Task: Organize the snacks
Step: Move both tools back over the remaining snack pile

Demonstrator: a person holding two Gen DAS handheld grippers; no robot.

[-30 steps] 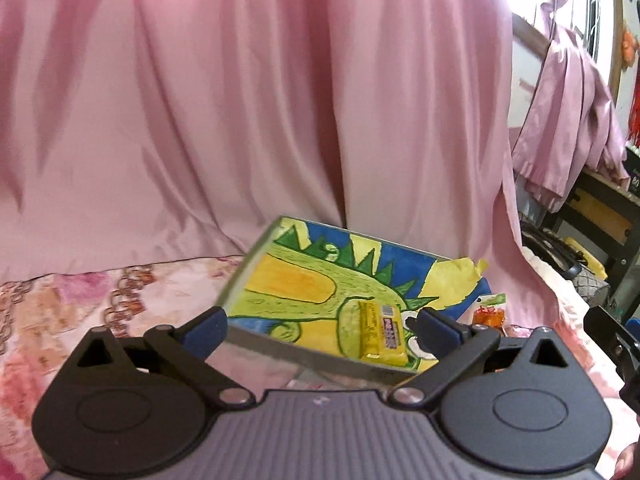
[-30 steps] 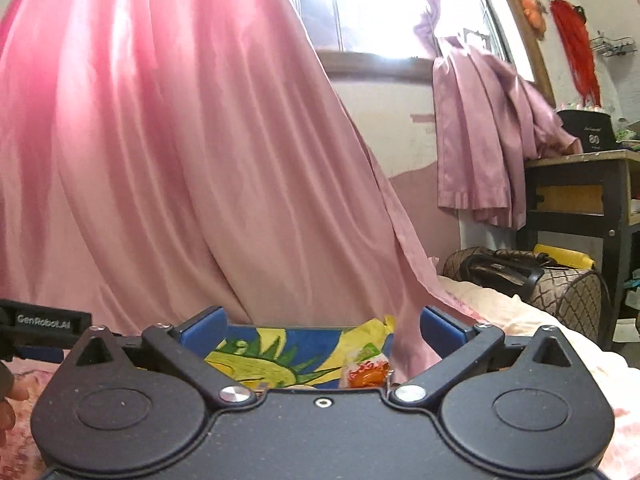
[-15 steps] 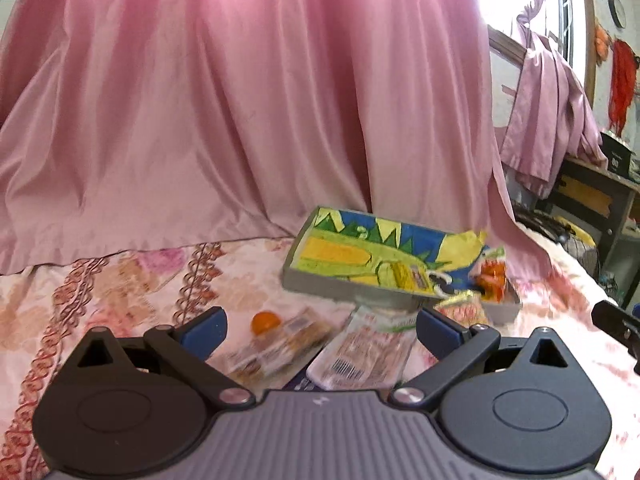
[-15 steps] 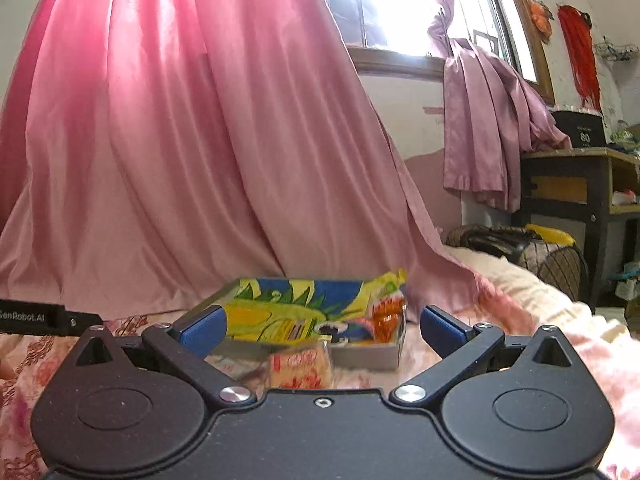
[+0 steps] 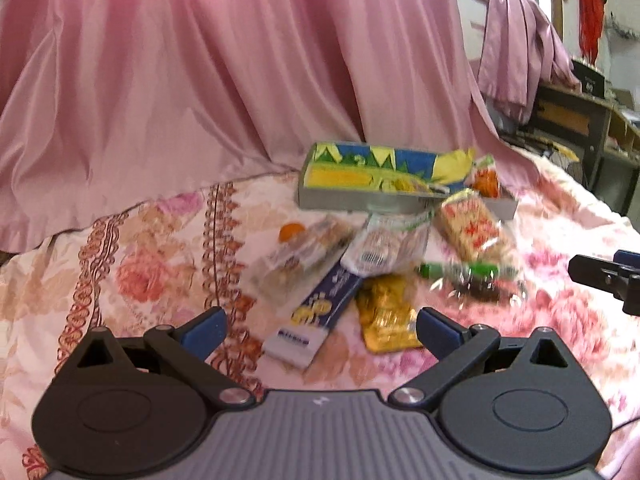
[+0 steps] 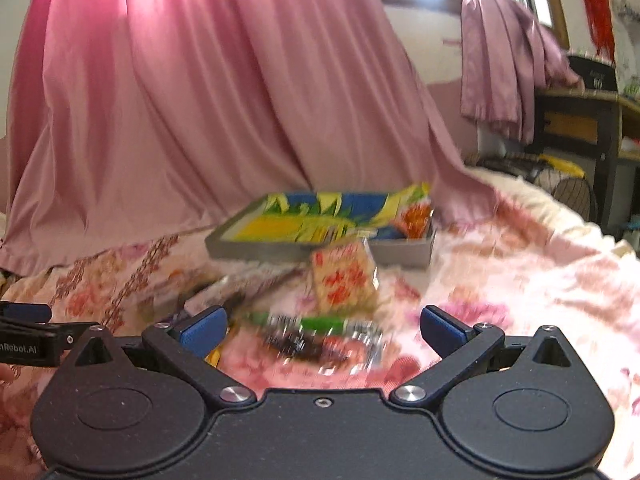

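Left wrist view, left gripper (image 5: 320, 326) hovering with fingers spread, holding nothing, over snack packets (image 5: 384, 248) lying on floral bedspread (image 5: 140, 264) before the tray (image 5: 360, 200), right wrist view, right gripper (image 6: 322, 326) also spread and empty, packets blurred beneath.

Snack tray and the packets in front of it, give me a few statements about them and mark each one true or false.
1. Both hand-held grippers, left and right, are open and hold nothing. True.
2. The tray sits on bare wood. False: it rests on a flowered bedspread.
3. A gold packet lies on the bedspread outside the tray. True.
4. The long blue box is inside the tray. False: it lies on the bedspread, nearer the left gripper.
5. A pink curtain hangs behind the tray. True.
6. The red-and-white packet is clamped in the right gripper. False: it lies ahead of the gripper, by the tray.
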